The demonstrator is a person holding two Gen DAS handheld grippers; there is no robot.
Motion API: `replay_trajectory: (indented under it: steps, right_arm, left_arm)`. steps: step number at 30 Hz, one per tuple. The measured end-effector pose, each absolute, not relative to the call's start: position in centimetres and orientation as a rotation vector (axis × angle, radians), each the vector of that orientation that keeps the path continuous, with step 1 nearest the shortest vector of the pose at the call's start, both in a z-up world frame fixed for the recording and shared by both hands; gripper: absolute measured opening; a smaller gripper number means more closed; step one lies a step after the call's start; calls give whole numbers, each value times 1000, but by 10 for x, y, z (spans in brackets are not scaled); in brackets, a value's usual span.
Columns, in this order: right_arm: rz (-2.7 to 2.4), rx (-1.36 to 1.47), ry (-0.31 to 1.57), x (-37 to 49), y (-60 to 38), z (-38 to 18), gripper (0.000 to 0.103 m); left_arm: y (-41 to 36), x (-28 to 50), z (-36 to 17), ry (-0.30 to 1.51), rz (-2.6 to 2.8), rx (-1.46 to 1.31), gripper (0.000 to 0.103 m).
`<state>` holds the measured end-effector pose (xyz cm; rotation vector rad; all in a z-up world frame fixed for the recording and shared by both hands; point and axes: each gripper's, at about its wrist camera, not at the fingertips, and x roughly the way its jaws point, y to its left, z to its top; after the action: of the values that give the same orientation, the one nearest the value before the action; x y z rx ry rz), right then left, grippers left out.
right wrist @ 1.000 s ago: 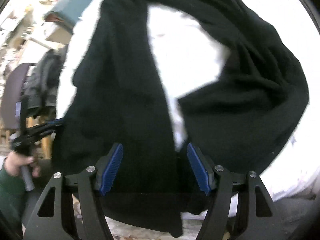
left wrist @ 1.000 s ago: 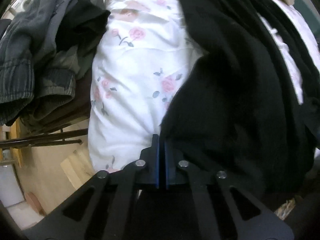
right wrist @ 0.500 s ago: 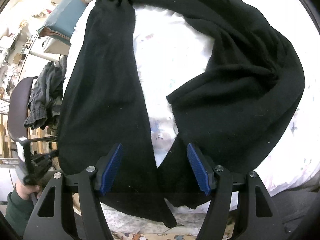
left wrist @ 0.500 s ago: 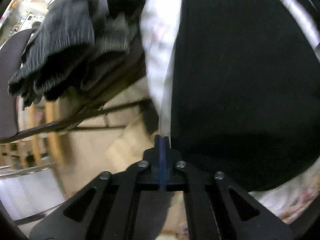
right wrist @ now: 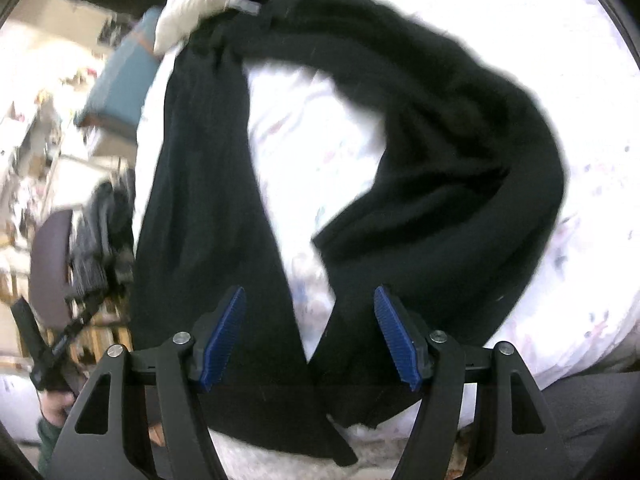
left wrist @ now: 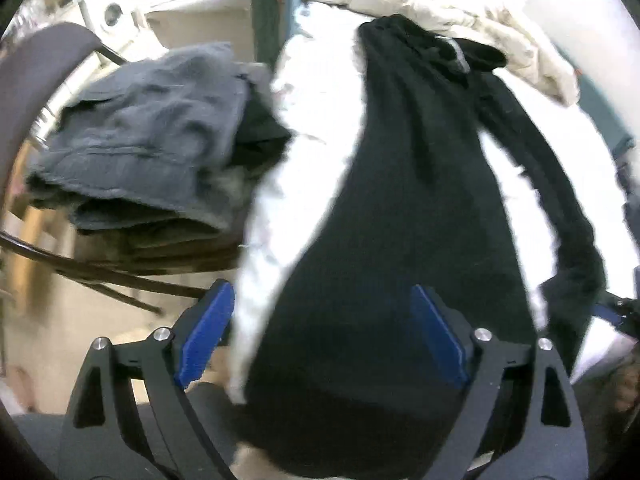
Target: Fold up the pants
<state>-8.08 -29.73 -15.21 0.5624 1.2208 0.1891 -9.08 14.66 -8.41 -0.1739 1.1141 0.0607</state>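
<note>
Item, far left: a heap of grey crumpled garments (left wrist: 148,136) on a dark-backed chair (left wrist: 36,80), beside the bed, no part of the job. Left gripper (left wrist: 320,336): its blue-padded jaws have just been opening from a pinch and now stand wide above the near end of one leg, pressing nothing — the cloth is let go. Centre: the long black knit pants (left wrist: 400,200) lie on the white flower-printed bedsheet (right wrist: 320,152), left leg straight, right leg curled in an arc, waistband at the far end by a cream quilted blanket (left wrist: 460,8). Right gripper (right wrist: 310,336): jaws part-open over both hems, empty. Judgement — one leg laid straight; the curled leg probably wants straightening next.
</note>
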Motion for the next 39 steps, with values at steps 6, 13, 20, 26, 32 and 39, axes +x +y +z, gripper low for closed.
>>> replay_trajectory:
  steps: [6,13,20,26,32,39]
  right_arm:
    - [14,679,1087,-92,-362,-114,72]
    - [-54,531,1296,-95,-331,-155,72]
    - [22,-8,1362,-74,-234,-186,72]
    - [92,-142,1377,-69,-229,-185,2]
    - [-66,35,1315,-105,-316,-99,2]
    - [-291,104,1409,-147,-401,-71,9]
  left_arm:
    - [84,-70,-73,1111,-39,-175,88]
    - [15,-49,-67,1156,-190,-136,88]
    - [-2,-42,-69,1175,-232,-108,88]
    - [7,-43,-70,1200,-225,-162,88]
    - [11,-54,-63,1183,-255,-171,88]
    - [8,-65,-63,1189,-275,-147,88]
